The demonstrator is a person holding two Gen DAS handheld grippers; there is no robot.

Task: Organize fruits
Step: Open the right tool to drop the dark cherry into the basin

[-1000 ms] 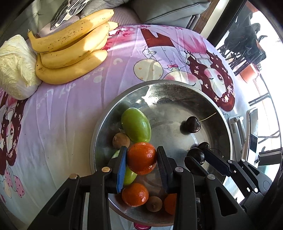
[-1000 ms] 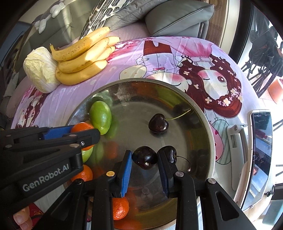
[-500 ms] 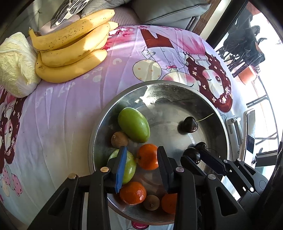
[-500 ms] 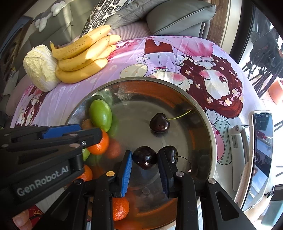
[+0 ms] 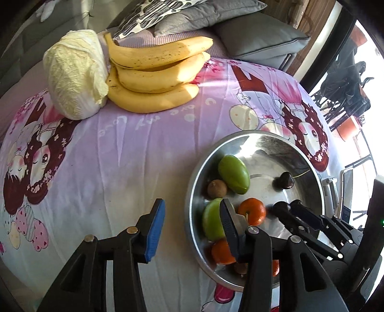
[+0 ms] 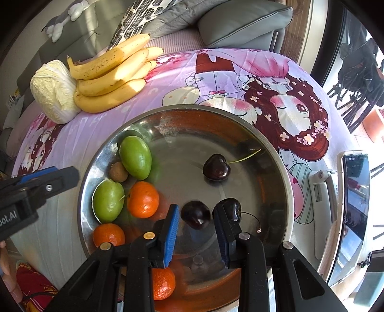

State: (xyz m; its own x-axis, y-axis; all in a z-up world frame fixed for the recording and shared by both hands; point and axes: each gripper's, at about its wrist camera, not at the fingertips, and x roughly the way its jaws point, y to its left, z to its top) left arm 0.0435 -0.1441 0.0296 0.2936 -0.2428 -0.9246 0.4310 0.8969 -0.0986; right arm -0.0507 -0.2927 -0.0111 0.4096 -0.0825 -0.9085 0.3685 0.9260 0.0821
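Observation:
A steel bowl (image 6: pixel 276 153) (image 5: pixel 196 172) holds green fruits (image 6: pixel 135 157), tangerines (image 6: pixel 142 199) (image 5: pixel 253 211), a small brown fruit (image 6: pixel 118 171) and dark cherries (image 6: pixel 216 167). My right gripper (image 6: pixel 196 226) is open inside the bowl, its jaws either side of a cherry (image 6: pixel 195 214) lying on the bowl floor; another cherry (image 6: pixel 231 208) sits just right of the right finger. My left gripper (image 5: pixel 192 225) is open and empty over the bowl's left rim. Bananas (image 5: pixel 153 72) (image 6: pixel 110 76) lie at the back of the table.
A pale cabbage (image 5: pixel 74 74) (image 6: pixel 54 91) rests against the bananas. A phone on a stand (image 6: pixel 352 204) lies right of the bowl. Grey cushions (image 6: pixel 240 21) are behind the table, which is covered with a purple cartoon cloth (image 5: pixel 108 156).
My left gripper let go of the tangerine into the bowl, opened wide and swung left over the rim. My right gripper opened around the cherry, which now rests on the bowl floor.

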